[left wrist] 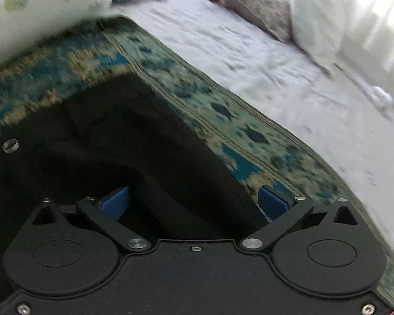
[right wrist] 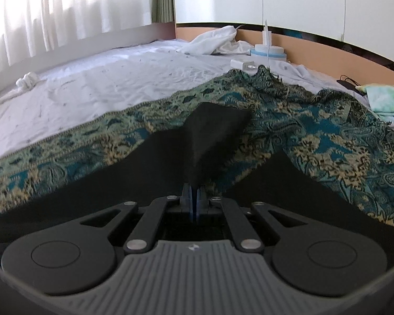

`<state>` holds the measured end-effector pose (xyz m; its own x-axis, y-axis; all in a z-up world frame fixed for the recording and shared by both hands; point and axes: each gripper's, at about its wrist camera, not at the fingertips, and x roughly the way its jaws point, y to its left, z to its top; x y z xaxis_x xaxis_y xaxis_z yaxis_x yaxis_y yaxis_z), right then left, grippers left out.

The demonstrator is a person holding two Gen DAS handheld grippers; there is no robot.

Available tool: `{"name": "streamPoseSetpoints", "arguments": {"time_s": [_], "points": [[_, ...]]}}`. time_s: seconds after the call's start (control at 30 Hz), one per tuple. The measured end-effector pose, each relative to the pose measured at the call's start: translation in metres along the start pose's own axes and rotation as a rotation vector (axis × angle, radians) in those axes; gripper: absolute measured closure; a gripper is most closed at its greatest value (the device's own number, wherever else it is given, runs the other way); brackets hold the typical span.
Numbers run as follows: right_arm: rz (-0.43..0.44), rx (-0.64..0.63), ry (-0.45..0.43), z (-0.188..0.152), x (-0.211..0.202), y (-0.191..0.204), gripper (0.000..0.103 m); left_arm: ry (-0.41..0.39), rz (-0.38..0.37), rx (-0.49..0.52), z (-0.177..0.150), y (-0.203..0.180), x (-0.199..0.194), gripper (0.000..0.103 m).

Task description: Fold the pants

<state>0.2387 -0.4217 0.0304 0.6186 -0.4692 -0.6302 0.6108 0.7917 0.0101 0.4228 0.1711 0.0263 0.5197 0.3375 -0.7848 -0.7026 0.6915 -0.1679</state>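
Black pants (right wrist: 170,162) lie spread on the patterned teal blanket (right wrist: 315,141) covering the bed; your right gripper (right wrist: 194,197) is clenched on a peaked fold of them, lifting it. Your left gripper (left wrist: 194,202) is spread wide, released, its blue pads (left wrist: 117,202) straddling the pants' edge near the blanket's border. White sheet (right wrist: 105,84) beyond, pillows (left wrist: 262,2) at the far end

text: none legible | labels: none | brands: none readable | numbers: none | signs: none
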Motion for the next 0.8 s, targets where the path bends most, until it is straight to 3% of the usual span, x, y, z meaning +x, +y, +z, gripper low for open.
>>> {"name": "streamPoseSetpoints", "arguments": {"time_s": [0.17, 0.23, 0.27, 0.3, 0.33, 0.4, 0.6, 0.8], "points": [[0.002, -0.017, 0.011, -0.008, 0.004, -0.004, 0.098, -0.007, 0.171, 0.127, -0.008, -0.031, 0.016, 0.000], [-0.001, -0.028, 0.001, -0.010, 0.003, -0.003, 0.098, -0.037, 0.163, 0.156, -0.012, -0.033, 0.012, 0.017], [-0.001, -0.030, -0.005, -0.011, 0.002, -0.002, 0.098, -0.065, 0.171, 0.173, -0.014, -0.032, 0.005, 0.045], [0.003, -0.026, -0.012, -0.010, 0.000, -0.003, 0.098, -0.091, 0.181, 0.195, -0.015, -0.030, -0.002, 0.080], [0.010, -0.017, -0.019, -0.009, -0.003, -0.004, 0.098, -0.108, 0.167, 0.226, -0.015, -0.028, -0.008, 0.089], [0.017, -0.003, -0.036, -0.006, -0.009, -0.006, 0.098, -0.116, 0.086, 0.224, -0.012, -0.013, -0.023, 0.095], [0.045, 0.028, -0.074, 0.003, -0.037, -0.021, 0.098, -0.138, -0.147, 0.150, -0.008, 0.062, -0.080, 0.096], [0.041, 0.068, -0.065, -0.008, -0.060, -0.049, 0.098, -0.218, -0.277, 0.108, -0.046, 0.153, -0.144, 0.097]]}}
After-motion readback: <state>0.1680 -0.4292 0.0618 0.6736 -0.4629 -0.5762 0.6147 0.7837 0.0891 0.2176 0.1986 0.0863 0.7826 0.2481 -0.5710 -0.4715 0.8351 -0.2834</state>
